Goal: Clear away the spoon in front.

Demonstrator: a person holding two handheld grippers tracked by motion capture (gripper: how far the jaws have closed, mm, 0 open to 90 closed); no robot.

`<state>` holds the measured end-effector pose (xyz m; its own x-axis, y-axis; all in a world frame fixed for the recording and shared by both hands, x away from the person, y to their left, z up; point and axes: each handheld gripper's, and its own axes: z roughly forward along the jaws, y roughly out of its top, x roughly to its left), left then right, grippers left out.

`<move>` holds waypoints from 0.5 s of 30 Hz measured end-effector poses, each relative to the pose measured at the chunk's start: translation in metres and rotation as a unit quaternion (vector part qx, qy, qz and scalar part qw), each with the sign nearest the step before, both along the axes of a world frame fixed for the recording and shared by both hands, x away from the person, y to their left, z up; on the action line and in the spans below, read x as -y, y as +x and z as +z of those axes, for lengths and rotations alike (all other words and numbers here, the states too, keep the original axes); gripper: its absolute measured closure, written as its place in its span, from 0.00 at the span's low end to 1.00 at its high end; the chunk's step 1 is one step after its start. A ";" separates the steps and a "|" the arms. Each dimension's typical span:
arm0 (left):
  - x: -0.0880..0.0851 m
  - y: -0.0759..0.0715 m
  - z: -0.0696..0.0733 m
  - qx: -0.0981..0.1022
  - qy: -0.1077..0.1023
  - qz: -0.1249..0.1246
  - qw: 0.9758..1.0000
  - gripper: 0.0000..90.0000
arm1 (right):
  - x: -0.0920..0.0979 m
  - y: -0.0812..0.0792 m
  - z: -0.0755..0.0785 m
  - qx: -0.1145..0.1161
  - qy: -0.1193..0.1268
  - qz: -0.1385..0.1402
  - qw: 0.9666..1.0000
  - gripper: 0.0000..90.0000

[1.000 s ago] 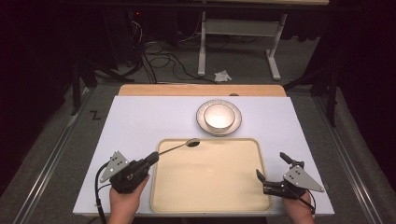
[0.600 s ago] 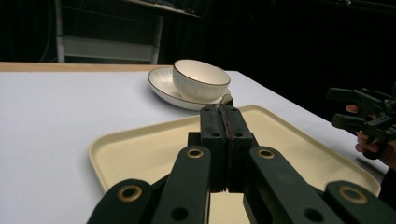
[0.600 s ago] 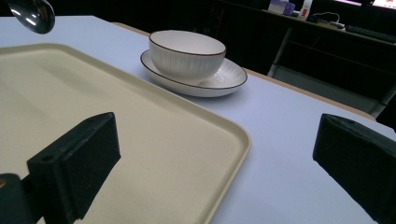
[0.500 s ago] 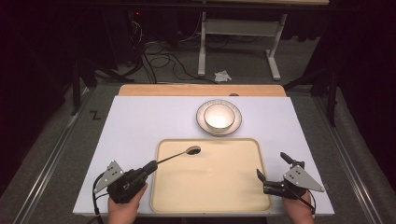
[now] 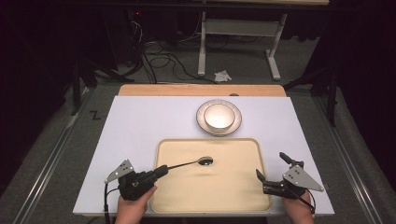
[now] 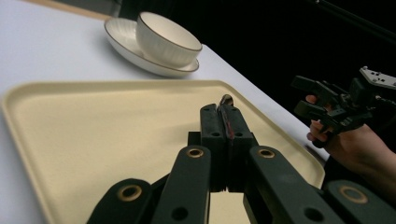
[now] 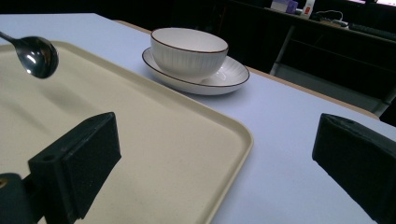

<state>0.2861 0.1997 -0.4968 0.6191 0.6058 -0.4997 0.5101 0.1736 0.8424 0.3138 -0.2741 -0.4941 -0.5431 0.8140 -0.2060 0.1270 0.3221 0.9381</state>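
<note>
Spoon (image 6: 227,116) handle hidden between left tool (image 6: 224,122).

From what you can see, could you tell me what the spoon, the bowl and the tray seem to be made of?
Spoon: polished metal, mirror-like reflections. Bowl: probably glazed ceramic, glossy white with faint ribs and a thin brown rim. Tray: likely matte plastic, cream, finely speckled, no glare.

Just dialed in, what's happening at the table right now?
The left tongs are clamped on a spoon by its handle, holding its bowl just over the beige tray. The right tongs sit open and empty at the tray's right edge. A white bowl rests on a saucer beyond the tray, untouched.
</note>
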 end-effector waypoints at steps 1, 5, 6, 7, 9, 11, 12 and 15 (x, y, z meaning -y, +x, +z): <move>0.001 0.001 -0.002 -0.006 -0.006 -0.002 1.000 1.00 | 0.000 0.000 0.000 0.000 -0.001 0.001 1.000 0.02; 0.004 0.006 -0.010 -0.032 -0.011 -0.012 0.999 0.99 | 0.000 0.000 0.000 0.000 0.001 0.001 1.000 0.02; 0.004 0.007 -0.011 -0.037 -0.016 -0.013 0.999 0.99 | 0.000 0.000 0.000 -0.001 0.002 0.001 1.000 0.02; 0.004 0.008 -0.013 -0.044 -0.022 -0.014 0.999 0.99 | 0.000 0.000 0.000 -0.001 0.002 0.001 1.000 0.02; 0.004 0.010 -0.017 -0.058 -0.032 -0.015 0.998 0.99 | 0.000 0.000 0.000 0.000 0.001 0.001 1.000 0.02; 0.004 0.011 -0.019 -0.065 -0.031 -0.015 0.997 0.99 | 0.000 0.000 0.000 0.000 0.001 0.001 1.000 0.02; 0.003 0.011 -0.021 -0.071 -0.032 -0.018 0.997 0.99 | 0.000 0.000 0.000 -0.001 0.001 0.001 1.000 0.02; 0.004 0.012 -0.022 -0.077 -0.036 -0.018 0.996 0.99 | 0.000 0.000 0.000 0.000 0.001 0.002 1.000 0.02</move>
